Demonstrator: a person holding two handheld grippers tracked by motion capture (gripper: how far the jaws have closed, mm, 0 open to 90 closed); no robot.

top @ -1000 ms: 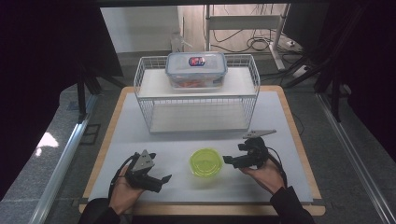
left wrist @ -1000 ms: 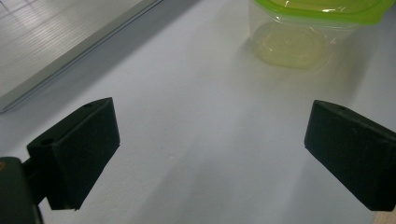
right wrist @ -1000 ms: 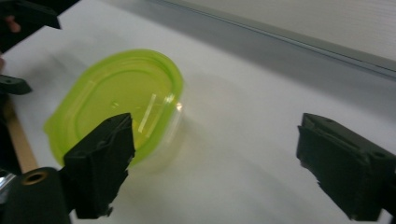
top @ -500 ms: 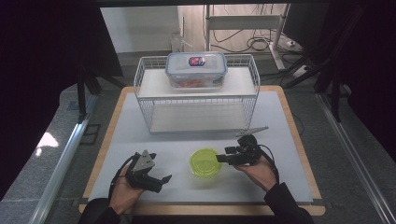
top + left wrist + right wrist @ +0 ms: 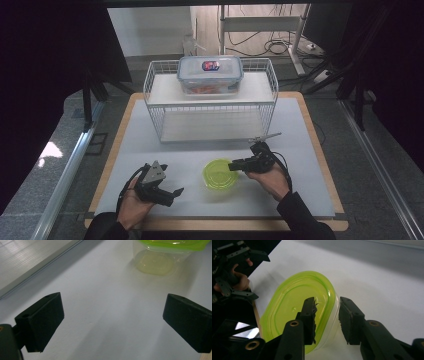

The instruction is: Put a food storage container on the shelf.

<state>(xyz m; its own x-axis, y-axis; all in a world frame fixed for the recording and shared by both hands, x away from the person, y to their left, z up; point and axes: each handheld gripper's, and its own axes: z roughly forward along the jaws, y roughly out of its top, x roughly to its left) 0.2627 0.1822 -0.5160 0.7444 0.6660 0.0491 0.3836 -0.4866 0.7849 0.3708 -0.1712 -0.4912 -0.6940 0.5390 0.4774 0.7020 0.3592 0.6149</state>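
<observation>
A clear tub with a lime-green lid (image 5: 220,173) (image 5: 294,310) sits on the white mat near the front. My right gripper (image 5: 234,165) (image 5: 327,312) reaches in from the tub's right side. Its jaws have just been closing and now straddle the lid's right rim, one over the lid and one outside the wall, with a narrow gap still showing. My left gripper (image 5: 170,187) (image 5: 112,317) rests to the left of the tub, jaws wide apart with only bare mat between them. The tub (image 5: 155,260) lies ahead of it. In the right gripper view the left gripper (image 5: 254,275) shows beyond the tub.
A white wire rack (image 5: 210,100) stands at the back of the mat (image 5: 300,150). On its top shelf sits a clear lidded box (image 5: 210,74) holding something orange. The wooden table edge (image 5: 320,145) borders the mat.
My right gripper has slid left to the green-lidded tub and its jaws have narrowed around the rim. The left gripper has stayed put.
</observation>
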